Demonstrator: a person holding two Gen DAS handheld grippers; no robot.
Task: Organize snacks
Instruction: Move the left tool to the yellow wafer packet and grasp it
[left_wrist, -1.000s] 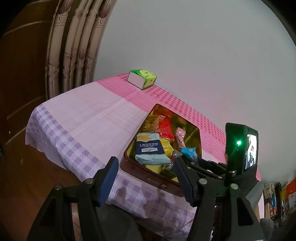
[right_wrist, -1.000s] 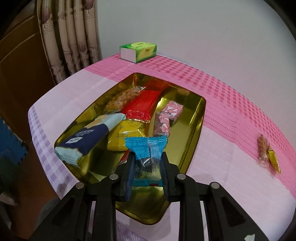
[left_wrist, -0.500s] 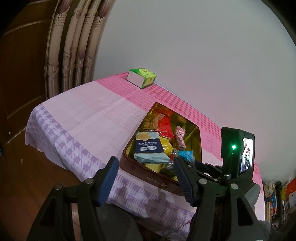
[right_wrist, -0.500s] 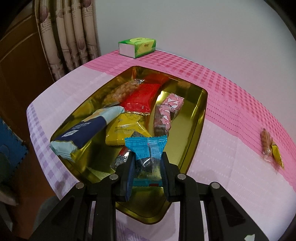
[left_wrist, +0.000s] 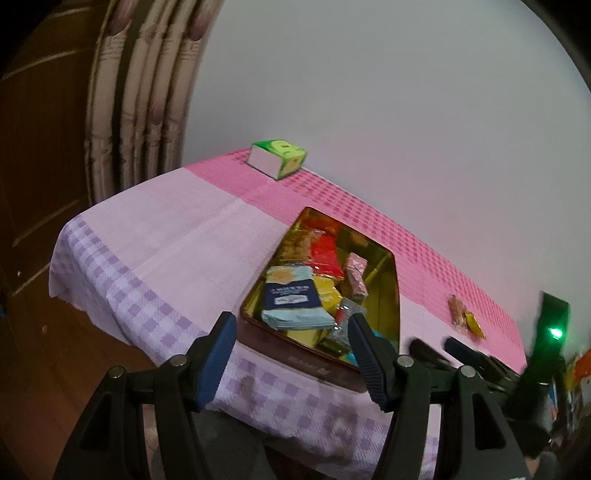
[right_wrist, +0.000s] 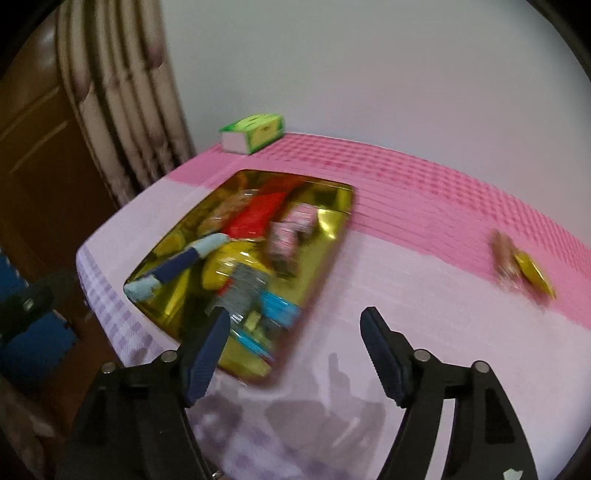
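A gold-lined tin (left_wrist: 388, 273) (right_wrist: 332, 240) on the pink tablecloth holds several wrapped snacks, among them a navy and pale blue pack (left_wrist: 291, 299) (right_wrist: 173, 266), a red pack (right_wrist: 258, 214) and a blue candy packet (right_wrist: 277, 310) lying near its front edge. Two small snacks, a brown one (right_wrist: 504, 254) (left_wrist: 456, 310) and a yellow one (right_wrist: 533, 273) (left_wrist: 474, 325), lie on the cloth to the right. My right gripper (right_wrist: 295, 332) is open and empty, just right of the tin's front corner. My left gripper (left_wrist: 291, 339) is open and empty, in front of the tin.
A green tissue box (left_wrist: 277, 158) (right_wrist: 255, 133) stands at the table's far edge by the curtain (left_wrist: 140, 103). The table's near edge drops to a wooden floor (left_wrist: 44, 369). The right view is motion-blurred.
My right gripper has opened and let go of the blue candy packet, which now lies in the tin. That gripper has pulled back and swung right. The left gripper barely moved.
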